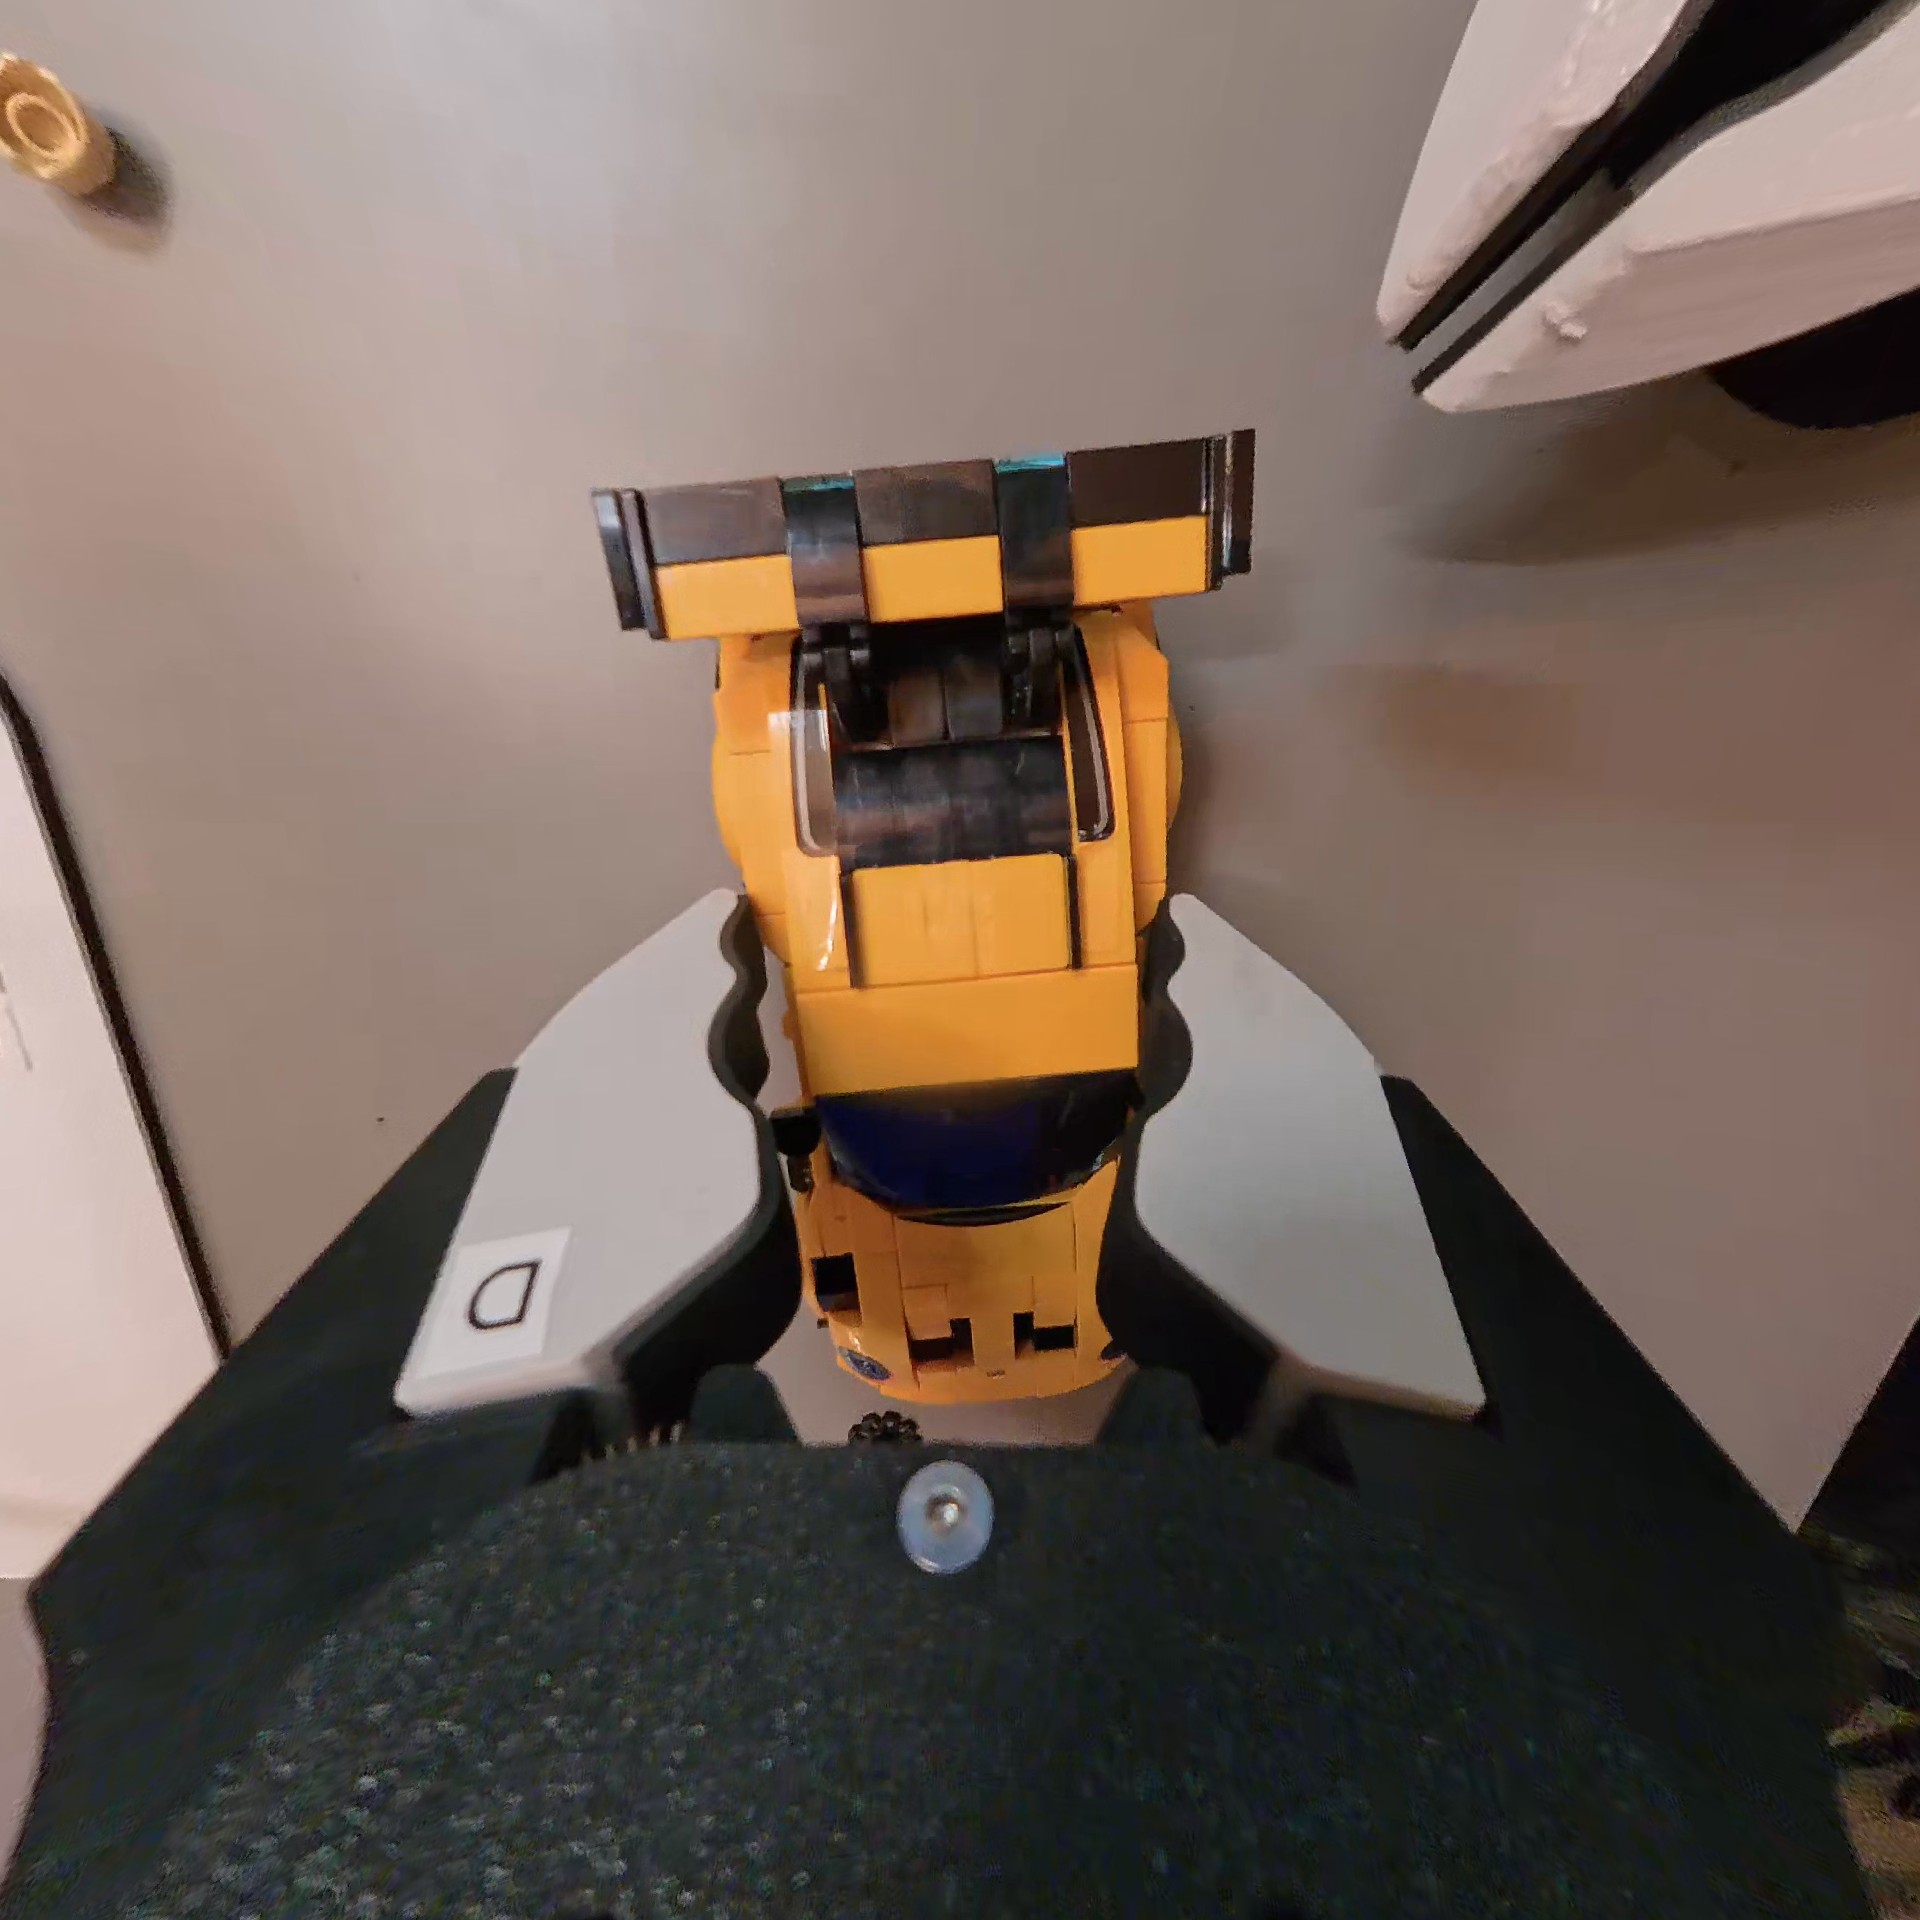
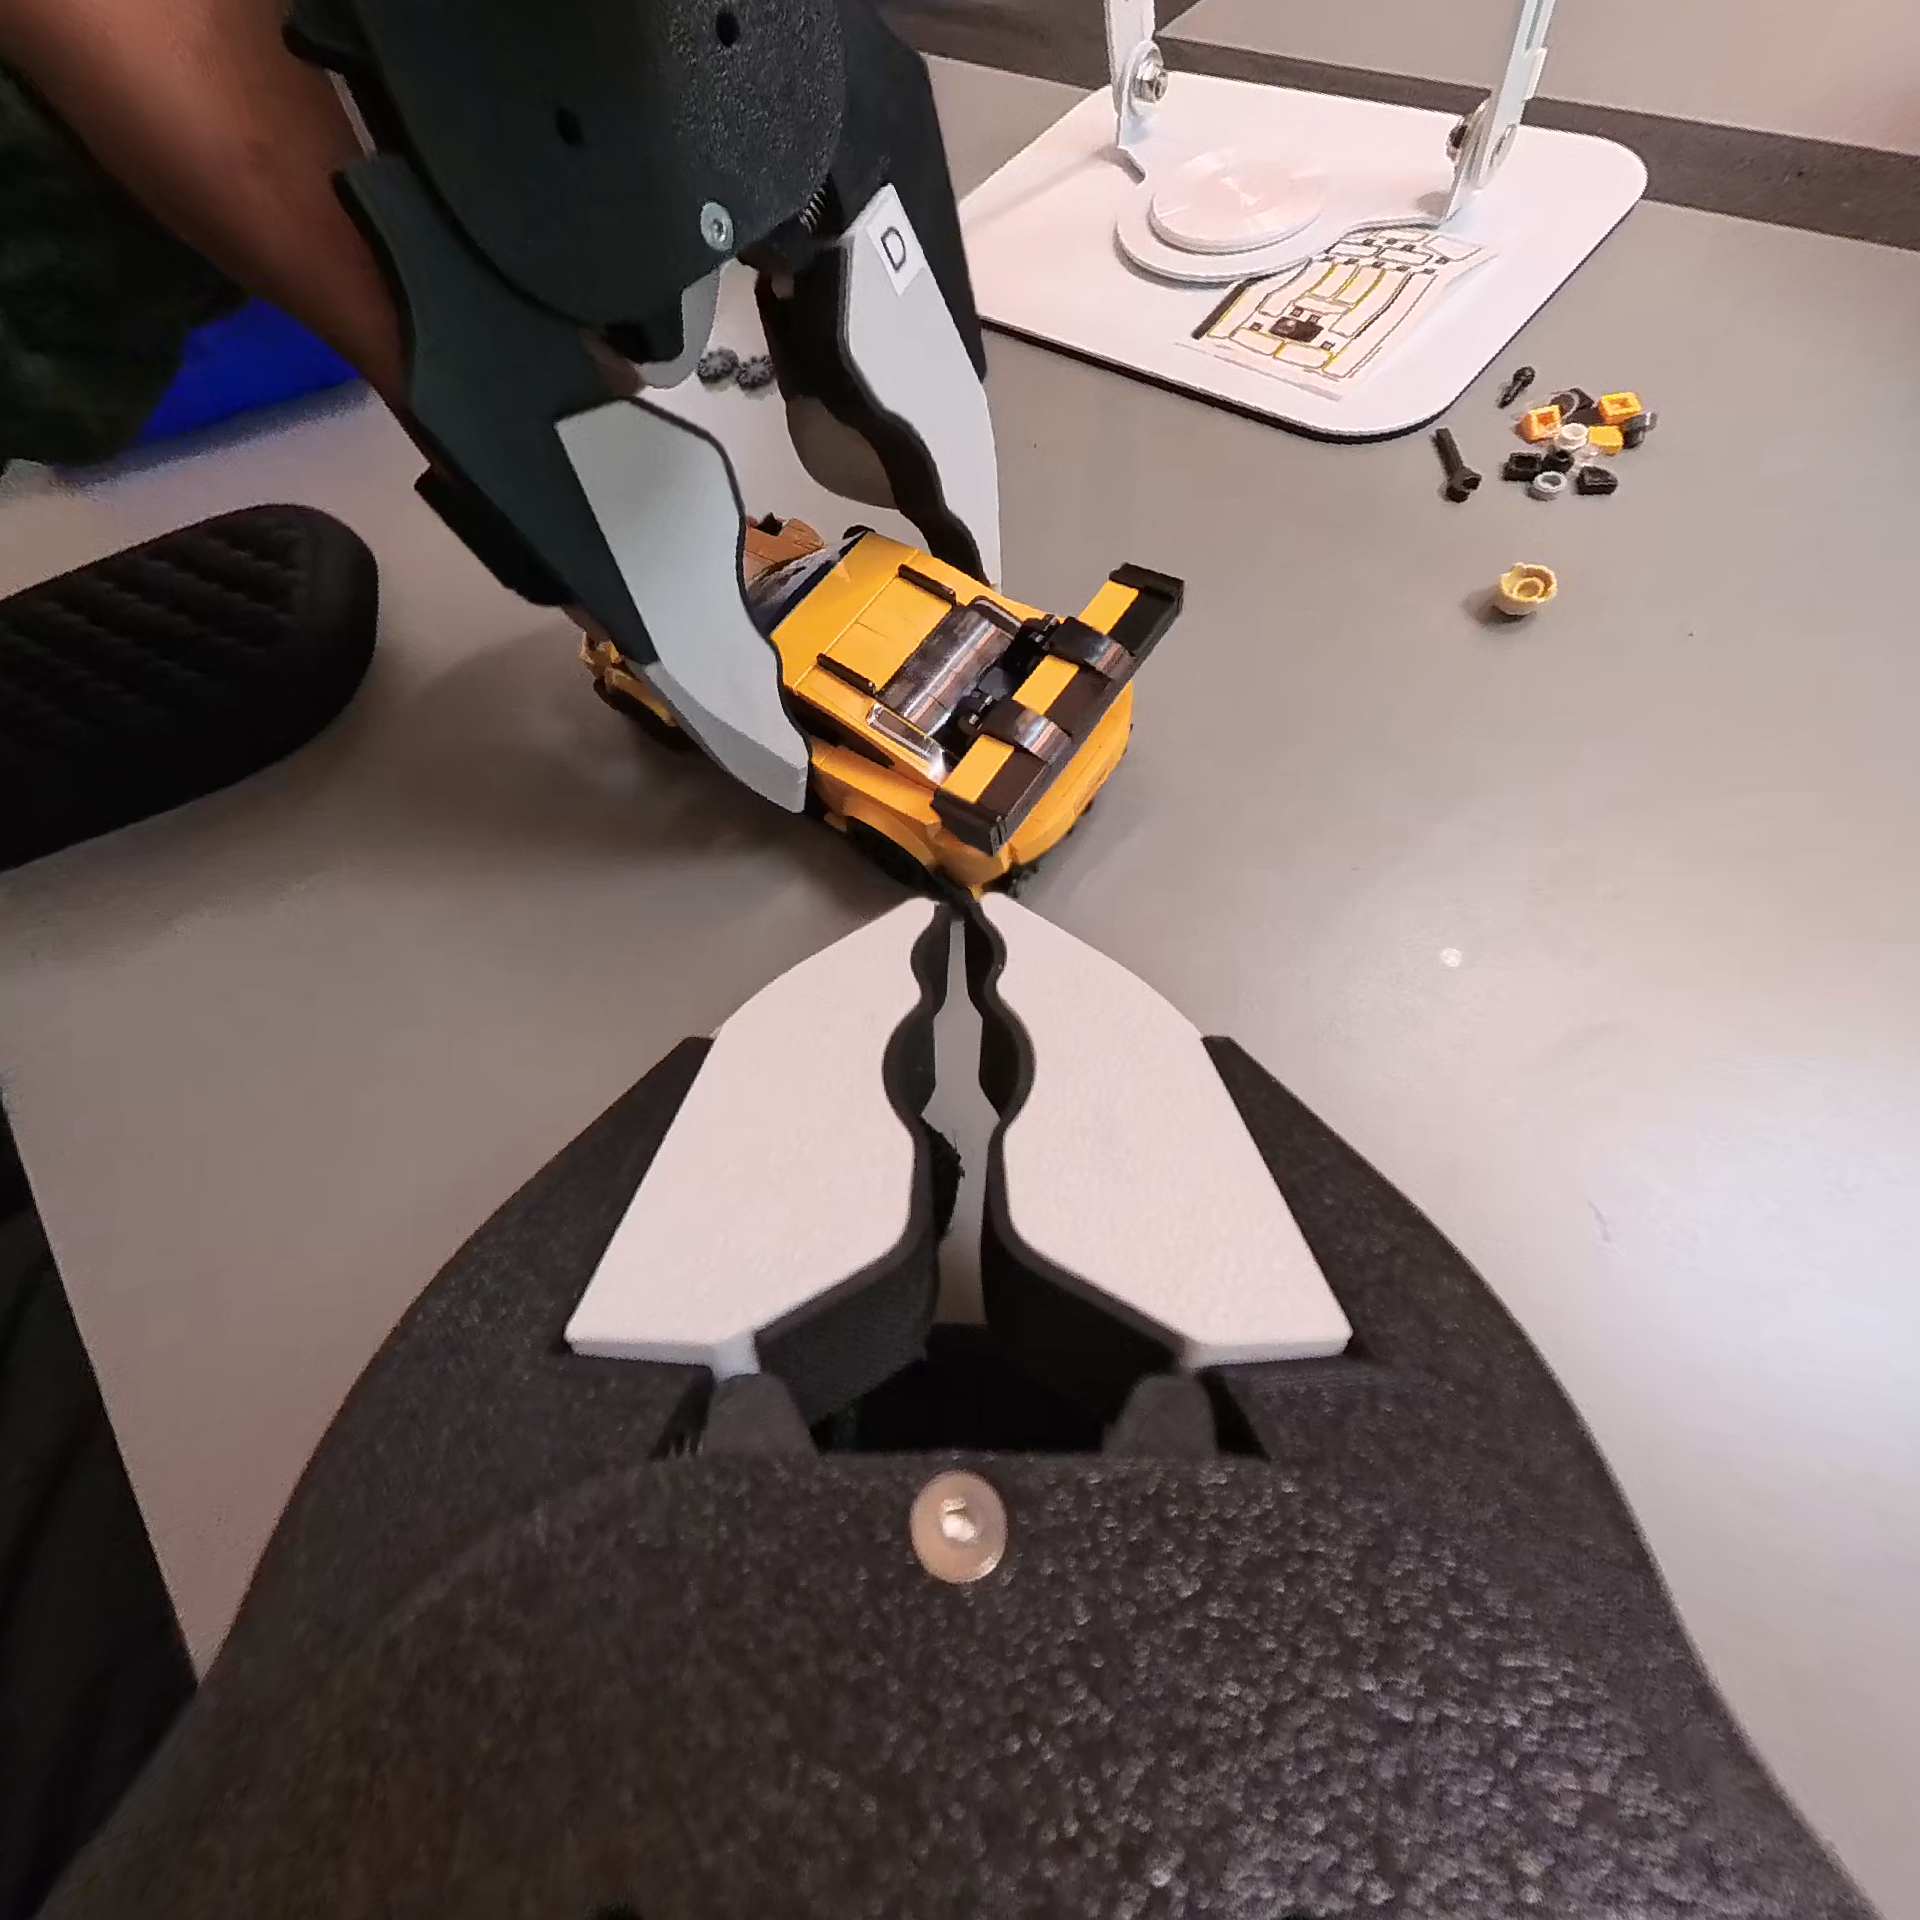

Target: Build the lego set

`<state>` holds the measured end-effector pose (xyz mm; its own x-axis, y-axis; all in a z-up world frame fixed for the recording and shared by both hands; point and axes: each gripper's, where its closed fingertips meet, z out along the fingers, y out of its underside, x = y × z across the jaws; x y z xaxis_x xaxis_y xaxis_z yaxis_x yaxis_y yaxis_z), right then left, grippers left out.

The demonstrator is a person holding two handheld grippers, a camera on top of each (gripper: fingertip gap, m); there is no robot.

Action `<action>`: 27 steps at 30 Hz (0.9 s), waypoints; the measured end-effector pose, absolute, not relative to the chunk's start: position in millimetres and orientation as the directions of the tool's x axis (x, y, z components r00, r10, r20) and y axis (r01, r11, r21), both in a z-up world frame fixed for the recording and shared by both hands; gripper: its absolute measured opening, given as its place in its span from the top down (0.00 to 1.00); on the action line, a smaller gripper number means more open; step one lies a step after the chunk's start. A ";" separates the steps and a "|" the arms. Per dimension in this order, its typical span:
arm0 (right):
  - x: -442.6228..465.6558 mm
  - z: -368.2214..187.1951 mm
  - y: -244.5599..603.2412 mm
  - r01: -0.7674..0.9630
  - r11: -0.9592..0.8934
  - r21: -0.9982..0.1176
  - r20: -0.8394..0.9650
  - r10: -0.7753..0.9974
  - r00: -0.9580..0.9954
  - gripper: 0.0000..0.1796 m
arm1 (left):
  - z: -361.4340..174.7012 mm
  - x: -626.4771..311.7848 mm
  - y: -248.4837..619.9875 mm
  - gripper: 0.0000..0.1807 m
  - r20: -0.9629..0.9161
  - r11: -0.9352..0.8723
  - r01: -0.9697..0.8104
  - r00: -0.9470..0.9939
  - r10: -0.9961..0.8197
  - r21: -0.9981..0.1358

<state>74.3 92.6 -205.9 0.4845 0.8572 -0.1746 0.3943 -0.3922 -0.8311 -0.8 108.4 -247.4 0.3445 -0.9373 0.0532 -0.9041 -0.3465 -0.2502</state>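
Desk (image 2: 1455, 1039) of plain grey is carrying a yellow and black toy car (image 1: 940, 935) built from bricks, sitting near its middle. The left gripper (image 1: 956, 997) is coming down over the car from above, its two white fingers pressing against the car's sides around the cabin, pinching the body between them. The car's black and yellow rear wing (image 1: 925, 540) is pointing away from that gripper, and its dark blue windshield (image 1: 961, 1148) is lying between the fingers.

The right gripper (image 2: 958, 914) is hovering low just behind the car's rear corner, its fingers pressed almost together with only a thin slit between them; whether anything tiny is caught at the tips is too small to tell.

Farther back on the desk, a white stand base (image 2: 1455, 312) is holding a sticker sheet (image 2: 1340, 312). Just beside it, a small pile of loose pieces (image 2: 1569, 447) in black, grey and orange is lying apart from the car. A single tan round piece (image 2: 1524, 590) is sitting alone nearer the car. A person's forearm (image 2: 260, 239) is reaching in behind the left gripper.
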 end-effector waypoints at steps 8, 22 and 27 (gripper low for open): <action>69.2 -193.3 75.1 0.387 -0.368 -0.846 -0.198 0.889 0.412 0.99 | -221.2 -6.4 108.0 0.61 0.153 -0.366 -0.818 0.333 -0.930 -0.444; 49.1 -179.0 44.1 0.452 -0.263 -0.852 -0.158 0.954 0.256 0.99 | -179.3 -4.1 88.1 0.62 0.117 -0.131 -0.682 0.066 -0.991 -0.719; 49.1 -175.3 40.0 0.470 -0.224 -0.854 -0.132 0.966 0.220 0.99 | -171.5 -0.8 78.4 0.62 0.005 -0.003 -0.676 -0.001 -1.000 -0.736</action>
<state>49.1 40.0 -175.3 0.2203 0.9664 -0.1322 0.4704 -0.2240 -0.8535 -0.8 78.4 -171.5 -0.0006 -1.0000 0.0048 -0.6764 -0.0031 -0.7365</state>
